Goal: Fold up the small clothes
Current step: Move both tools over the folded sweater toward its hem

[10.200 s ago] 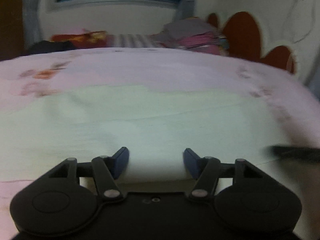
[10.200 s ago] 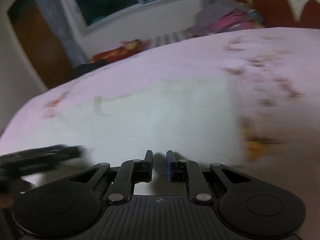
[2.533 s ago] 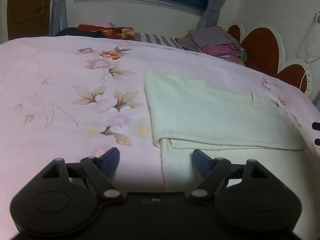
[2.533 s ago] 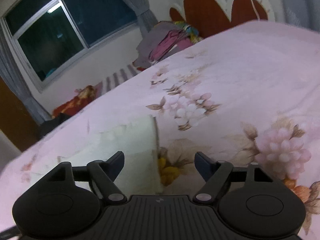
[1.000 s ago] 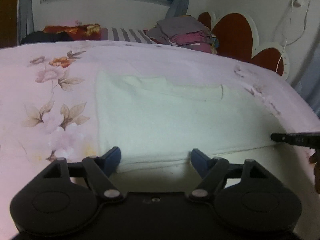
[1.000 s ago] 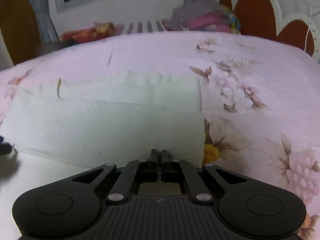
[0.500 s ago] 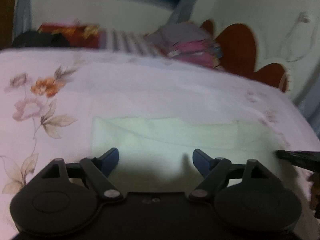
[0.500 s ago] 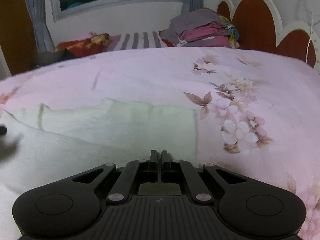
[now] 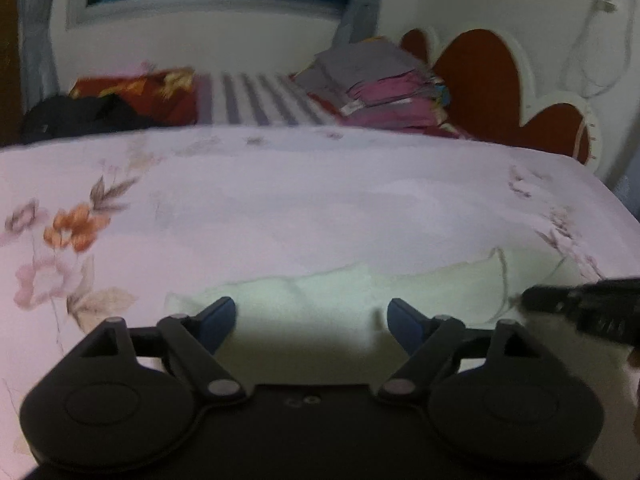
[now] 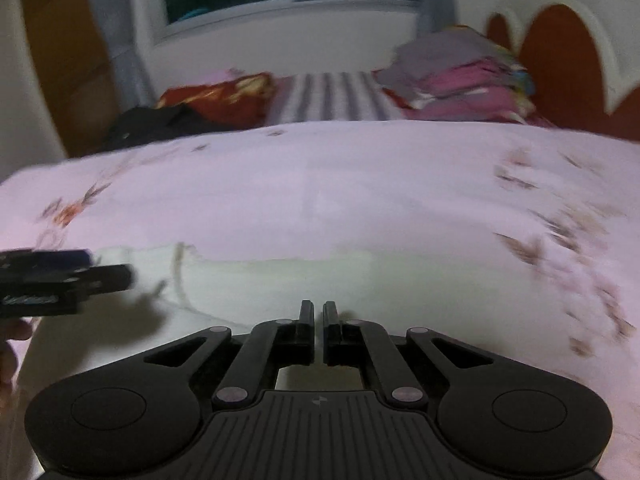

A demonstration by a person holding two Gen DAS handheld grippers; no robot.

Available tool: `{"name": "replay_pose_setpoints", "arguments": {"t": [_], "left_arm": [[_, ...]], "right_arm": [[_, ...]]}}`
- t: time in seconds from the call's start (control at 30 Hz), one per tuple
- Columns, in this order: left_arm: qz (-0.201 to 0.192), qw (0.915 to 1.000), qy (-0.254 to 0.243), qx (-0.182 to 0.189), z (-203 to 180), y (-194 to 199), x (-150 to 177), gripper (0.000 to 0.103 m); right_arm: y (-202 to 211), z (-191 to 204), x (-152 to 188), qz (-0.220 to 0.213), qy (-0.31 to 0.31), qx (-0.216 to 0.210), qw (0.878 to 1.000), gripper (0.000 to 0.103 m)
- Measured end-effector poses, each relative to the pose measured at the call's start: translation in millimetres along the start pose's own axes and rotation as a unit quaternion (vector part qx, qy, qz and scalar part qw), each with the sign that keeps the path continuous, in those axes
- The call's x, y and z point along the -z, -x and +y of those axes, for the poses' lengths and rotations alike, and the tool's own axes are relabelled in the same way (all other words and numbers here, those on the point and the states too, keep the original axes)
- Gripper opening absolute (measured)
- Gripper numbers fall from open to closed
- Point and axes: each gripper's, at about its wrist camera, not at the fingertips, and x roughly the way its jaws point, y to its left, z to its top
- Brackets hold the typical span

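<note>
A cream cloth [image 9: 320, 292] lies flat on the pink flowered bedsheet [image 9: 320, 208]; only a narrow strip of it shows ahead of the fingers. My left gripper [image 9: 310, 316] stands wide over the cloth's left part. Its jaws are opening; cloth lies between them and the blue pads press on nothing. In the right wrist view the cloth [image 10: 280, 284] runs under my right gripper [image 10: 318, 308], which is shut, pinched on the cloth's top layer. Each gripper shows in the other's view: right gripper [image 9: 536, 300], left gripper [image 10: 108, 268].
A stack of folded grey and pink clothes [image 9: 380, 80] sits at the bed's far edge beside a red scalloped headboard [image 9: 480, 80]. A striped pillow [image 9: 256, 96], a red flowered cushion and a dark garment [image 9: 80, 116] lie left of the stack. A window is behind.
Both grippers have moved forward over the bed, so less of the cream cloth shows ahead of them. The right one stayed shut; the left one stayed wide.
</note>
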Motion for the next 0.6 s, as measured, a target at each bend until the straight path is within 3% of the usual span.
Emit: {"name": "replay_pose_setpoints", "arguments": {"t": [0.1,0.3,0.43,0.53,0.6], "left_arm": [[0.004,1.0000,0.000,-0.003,1.1,-3.8,2.0,0.082],[0.000,1.0000,0.005,-0.004,6.3,-3.5,6.7,0.083],[-0.004,0.9998,0.005,-0.017,22.8,6.9,14.8,0.083],[-0.006,0.9976,0.029,-0.062,35.5,26.1,23.4,0.080],[-0.025,0.9976,0.056,-0.032,28.5,43.3,33.5,0.080]], "right_arm": [[-13.0,16.9,1.7,0.011,0.007,-0.027,1.000,0.000],[-25.3,31.7,9.7,0.011,0.042,-0.022,0.999,0.000],[-20.5,4.7,13.8,0.007,0.021,0.022,1.000,0.000],[-10.6,-38.3,17.1,0.008,-0.031,0.069,0.997,0.000],[-1.8,-47.3,13.4,0.008,-0.059,0.055,0.997,0.000]]}}
